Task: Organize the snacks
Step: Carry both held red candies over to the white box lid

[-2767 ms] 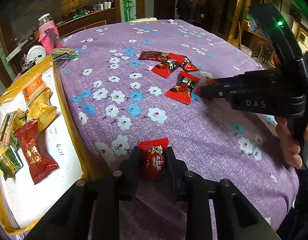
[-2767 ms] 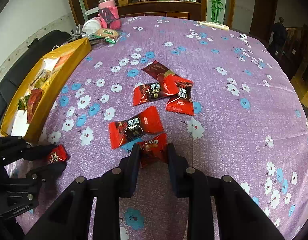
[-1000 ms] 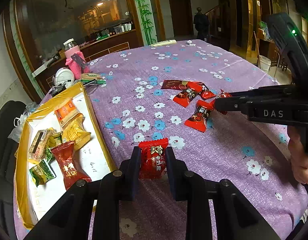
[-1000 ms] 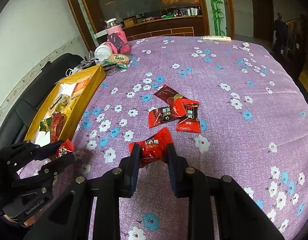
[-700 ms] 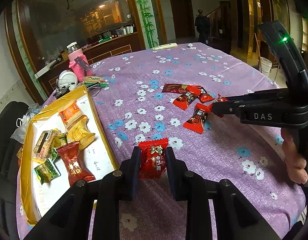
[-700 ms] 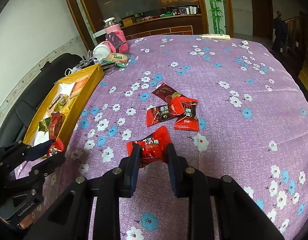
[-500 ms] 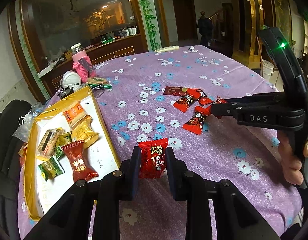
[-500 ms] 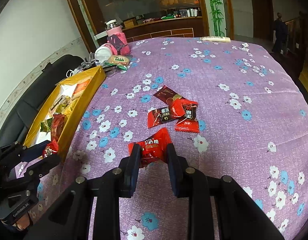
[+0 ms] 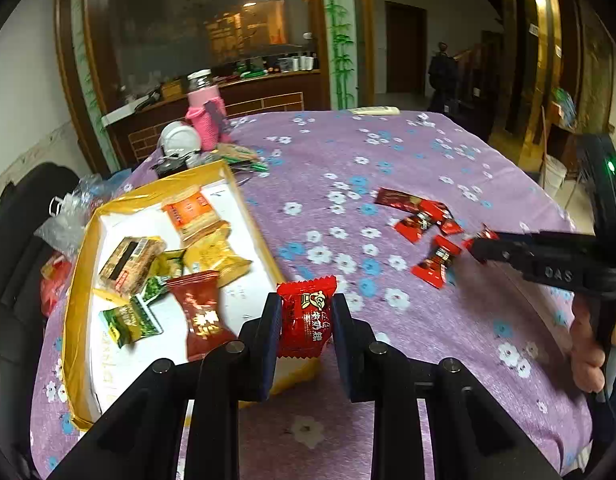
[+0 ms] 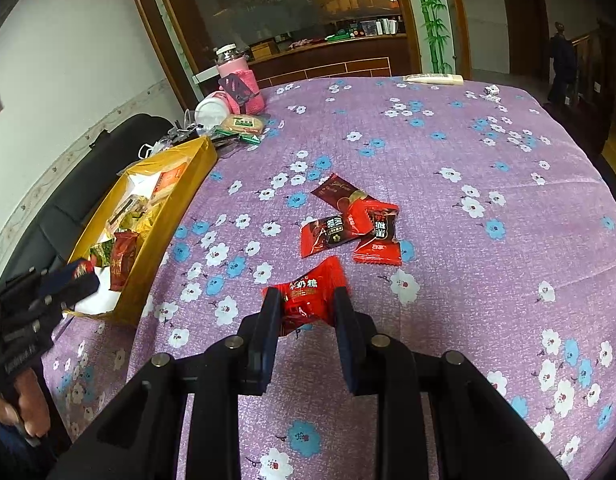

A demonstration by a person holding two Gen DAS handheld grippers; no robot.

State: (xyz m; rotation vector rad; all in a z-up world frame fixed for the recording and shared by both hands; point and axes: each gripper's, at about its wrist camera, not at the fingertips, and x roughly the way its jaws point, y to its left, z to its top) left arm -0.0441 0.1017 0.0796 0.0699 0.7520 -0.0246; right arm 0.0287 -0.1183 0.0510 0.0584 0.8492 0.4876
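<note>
My left gripper (image 9: 304, 318) is shut on a red candy packet (image 9: 305, 320) and holds it in the air above the near right corner of the yellow tray (image 9: 78, 280). The tray holds several snack packets. My right gripper (image 10: 308, 308) is shut on another red candy packet (image 10: 308, 296), raised above the purple flowered tablecloth (image 10: 467, 240). Several red candy packets (image 10: 347, 228) lie in a loose group on the cloth beyond it. The right gripper also shows at the right of the left wrist view (image 9: 473, 242). The left gripper shows over the tray in the right wrist view (image 10: 82, 272).
A pink bottle (image 9: 204, 118), a white round container (image 9: 179, 140) and small packets stand at the table's far left behind the tray. A black chair (image 10: 88, 184) stands left of the table. A white remote-like object (image 10: 433, 78) lies at the far edge.
My left gripper has risen and swung left with its candy, from over the cloth to over the tray's near corner. My right gripper has lifted its candy off the cloth.
</note>
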